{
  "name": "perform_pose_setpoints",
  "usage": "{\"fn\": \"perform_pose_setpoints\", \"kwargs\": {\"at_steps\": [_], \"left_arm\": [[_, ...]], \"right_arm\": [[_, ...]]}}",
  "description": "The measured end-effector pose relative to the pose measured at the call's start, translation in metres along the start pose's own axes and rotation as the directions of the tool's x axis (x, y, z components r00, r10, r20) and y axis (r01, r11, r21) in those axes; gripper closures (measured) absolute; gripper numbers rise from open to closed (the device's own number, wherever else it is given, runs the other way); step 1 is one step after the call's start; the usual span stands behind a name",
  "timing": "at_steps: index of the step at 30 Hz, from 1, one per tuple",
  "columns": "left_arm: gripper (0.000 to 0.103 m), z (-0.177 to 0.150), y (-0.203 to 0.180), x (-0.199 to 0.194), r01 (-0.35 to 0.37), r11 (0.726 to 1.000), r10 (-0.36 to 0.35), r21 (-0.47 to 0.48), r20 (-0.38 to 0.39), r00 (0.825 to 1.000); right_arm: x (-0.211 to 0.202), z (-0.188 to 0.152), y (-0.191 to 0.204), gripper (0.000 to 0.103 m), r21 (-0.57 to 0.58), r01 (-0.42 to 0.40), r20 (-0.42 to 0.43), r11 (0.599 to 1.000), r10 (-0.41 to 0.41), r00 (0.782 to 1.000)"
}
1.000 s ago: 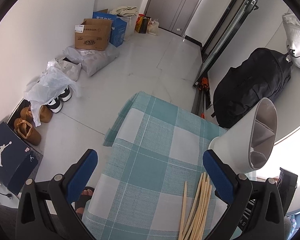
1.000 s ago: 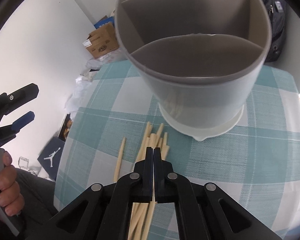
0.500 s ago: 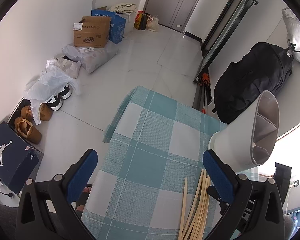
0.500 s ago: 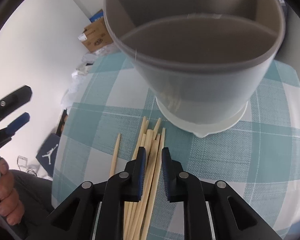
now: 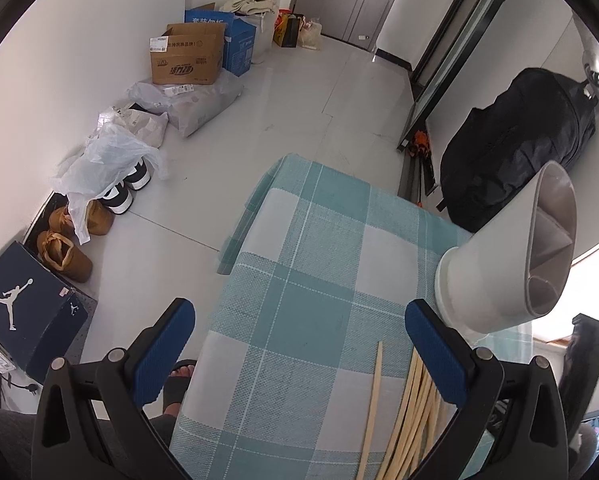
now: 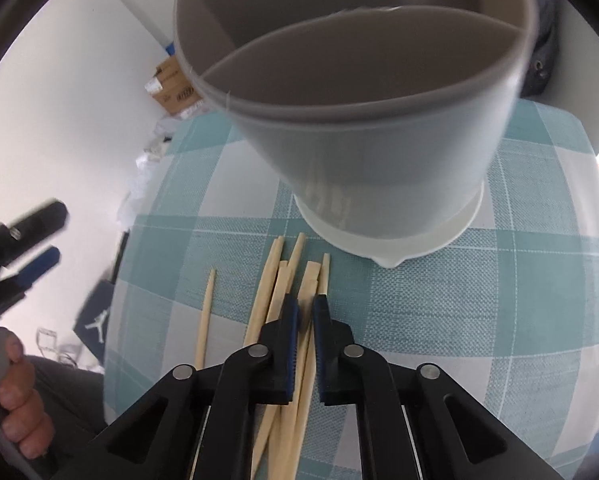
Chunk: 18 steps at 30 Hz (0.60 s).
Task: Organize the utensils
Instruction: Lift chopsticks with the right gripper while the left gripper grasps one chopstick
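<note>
The right hand-held gripper has just been closing, and its blue-padded jaws now stand narrow over the pile of pale wooden chopsticks on the table with the teal-and-white checked cloth. One or two sticks run through the slim gap between the pads. Whether the pads truly pinch one, I cannot tell; by my reading it is a light grip on a single stick. The left hand-held gripper hangs wide and empty over the cloth at about 9 o'clock from the pile.

The chopsticks lie flat just short of the grey round plastic utensil holder with inner dividers, which stands at 12 o'clock from the right hand-held gripper. Their long axes run roughly from 6 to 12 o'clock, fanned slightly, far ends pointing toward the holder's white base; a lone chopstick lies apart at about 10 o'clock from the jaws, nearly parallel to the rest.

The risks, as I judge them: the sticks overlap, so a lift could drag a neighbour along or scatter the pile. A thin, smooth stick caught near one end may pivot or slip from the pads. The holder stands close, and a stick raised along its present axis could strike the wall or rim before it is tipped upright into a compartment.
</note>
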<state>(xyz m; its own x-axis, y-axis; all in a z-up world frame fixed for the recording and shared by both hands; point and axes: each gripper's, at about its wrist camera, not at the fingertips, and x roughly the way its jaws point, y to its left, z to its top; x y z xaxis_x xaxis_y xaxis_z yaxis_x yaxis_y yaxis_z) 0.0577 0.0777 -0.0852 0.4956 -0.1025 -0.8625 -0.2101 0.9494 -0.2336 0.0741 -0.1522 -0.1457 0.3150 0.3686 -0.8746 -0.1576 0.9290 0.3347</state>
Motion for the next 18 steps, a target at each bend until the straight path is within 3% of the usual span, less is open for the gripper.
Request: {"fn": "perform_pose_setpoints", "kwargs": {"at_steps": [6,11,18], "left_arm": [[0.001,-0.015,-0.011,0.012,-0.026,0.995,0.033,0.096,-0.07,0.997],[0.001,-0.03,-0.026,0.022,-0.002,0.982,0.028,0.188,-0.139,0.99],[0.034,-0.045,-0.041,0.042,0.007,0.967,0.057,0.254,-0.246,0.967]], "right_arm": [[-0.025,0.0,-0.013,0.099,0.047,-0.083,0.089,0.995,0.078,0.993],[-0.06,-0.005,-0.018,0.099,0.025,-0.16,0.211,0.987,0.151,0.966],[-0.103,-0.014,-0.026,0.099,-0.019,-0.193,0.337,0.981,0.188,0.923]]}}
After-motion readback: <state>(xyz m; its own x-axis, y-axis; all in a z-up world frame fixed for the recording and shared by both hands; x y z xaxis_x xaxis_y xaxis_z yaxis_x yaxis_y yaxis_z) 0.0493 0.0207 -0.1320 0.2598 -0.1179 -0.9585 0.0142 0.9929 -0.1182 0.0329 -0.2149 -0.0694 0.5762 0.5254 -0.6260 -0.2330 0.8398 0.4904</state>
